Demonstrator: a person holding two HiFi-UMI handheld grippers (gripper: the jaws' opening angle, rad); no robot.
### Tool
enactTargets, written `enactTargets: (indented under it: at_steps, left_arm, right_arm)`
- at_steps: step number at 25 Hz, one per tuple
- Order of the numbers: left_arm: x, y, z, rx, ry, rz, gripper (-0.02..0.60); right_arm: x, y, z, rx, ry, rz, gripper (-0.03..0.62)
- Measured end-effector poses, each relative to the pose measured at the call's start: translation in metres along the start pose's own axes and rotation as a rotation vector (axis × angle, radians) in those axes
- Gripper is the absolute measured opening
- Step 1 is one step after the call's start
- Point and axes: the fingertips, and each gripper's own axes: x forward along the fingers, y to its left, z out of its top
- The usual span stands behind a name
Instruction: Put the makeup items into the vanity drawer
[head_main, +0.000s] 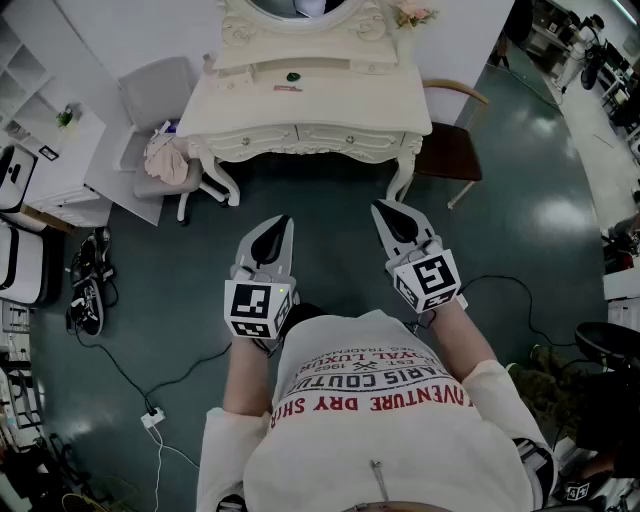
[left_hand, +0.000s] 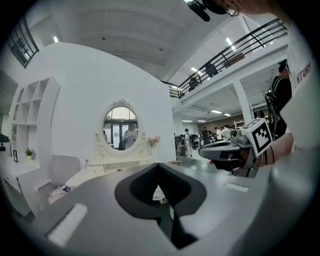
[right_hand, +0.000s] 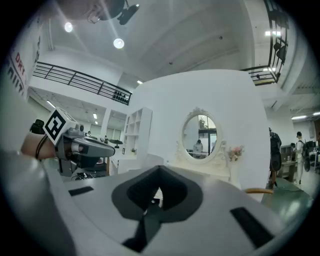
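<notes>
The white vanity table (head_main: 330, 112) stands ahead of me across the dark floor, its two front drawers (head_main: 300, 137) closed. On its top lie a small dark green item (head_main: 293, 76) and a flat pinkish item (head_main: 288, 88). My left gripper (head_main: 285, 222) and right gripper (head_main: 383, 208) hover side by side over the floor, short of the vanity and pointing at it. Both are shut with nothing between the jaws. In the left gripper view the jaws (left_hand: 159, 166) meet below the oval mirror (left_hand: 120, 128). The right gripper view shows the same, jaws (right_hand: 159, 169) and mirror (right_hand: 202, 136).
A grey chair (head_main: 160, 100) with a pink cloth (head_main: 168, 158) stands left of the vanity, a brown wooden chair (head_main: 450, 150) to its right. White shelving (head_main: 40, 120) lines the left wall. Shoes (head_main: 88, 290), cables and a power strip (head_main: 152, 418) lie on the floor at left.
</notes>
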Motion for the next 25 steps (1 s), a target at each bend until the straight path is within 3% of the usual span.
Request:
enactTargets:
  at_steps: [5,17,25]
  left_arm:
    - [0.003,0.0,0.0,0.003,-0.005,-0.006,0.011]
    - [0.013,0.005,-0.006,0.0,0.026,-0.001,0.011]
    - [0.029,0.048,-0.017,-0.001,0.062,0.029,0.011]
  right_arm:
    - [0.0,-0.008,-0.001,0.0,-0.005,-0.044,0.008]
    - [0.013,-0.017,-0.007,0.035,0.001,-0.047,0.008]
    - [0.063,-0.022,-0.018,0.049,0.008,-0.04,0.008]
